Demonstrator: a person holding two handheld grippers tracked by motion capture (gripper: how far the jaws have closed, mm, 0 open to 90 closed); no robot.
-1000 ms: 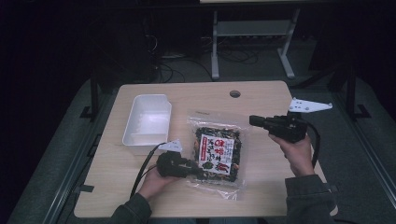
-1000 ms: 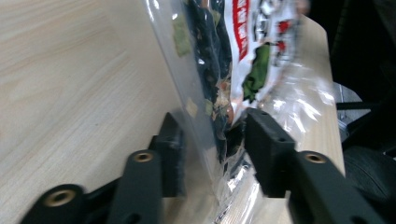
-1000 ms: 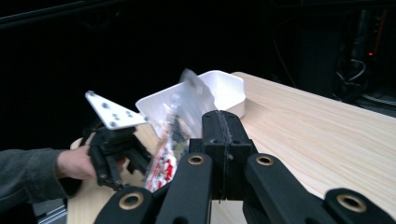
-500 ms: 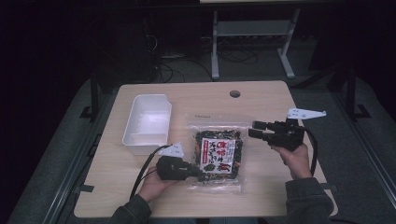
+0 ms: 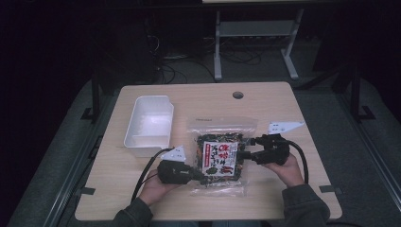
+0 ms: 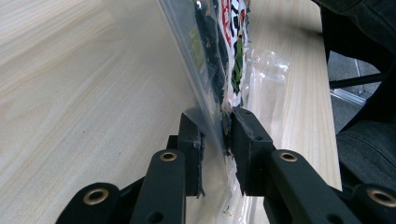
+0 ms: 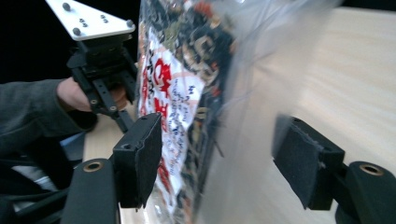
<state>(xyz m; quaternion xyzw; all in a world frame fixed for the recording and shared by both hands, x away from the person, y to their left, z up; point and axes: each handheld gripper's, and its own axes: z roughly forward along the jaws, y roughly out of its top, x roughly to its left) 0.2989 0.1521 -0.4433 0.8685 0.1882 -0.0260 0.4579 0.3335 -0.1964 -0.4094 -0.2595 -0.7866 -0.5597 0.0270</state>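
the clear bag of dark dried food (image 5: 220, 157) lies flat on the wooden surface (image 5: 198, 101), a little toward 6 o'clock of its middle, with the white tray (image 5: 149, 124) near it at about 10 o'clock.

the left gripper (image 5: 202, 178) has its hold: in the left gripper view its fingers (image 6: 191, 140) are pressed together on the clear film at the bag's near-left edge, the plastic pinched thin between the pads. that half of the work looks done.

the right gripper (image 5: 245, 151) sits at the bag's 3 o'clock edge. its jaws have just been opening; in the right gripper view the fingers (image 7: 138, 156) stand well apart with the bag's edge between them, the printed label facing one pad and the clear film bulging toward the other, and neither pad presses on it. the film there is blurred, so how deep the edge sits i cannot tell.

what is left, as i judge it: the right fingers have to close on that edge, and then the bag can be lifted or pulled open between the two hands. the tray is empty, so nothing has gone into it yet.
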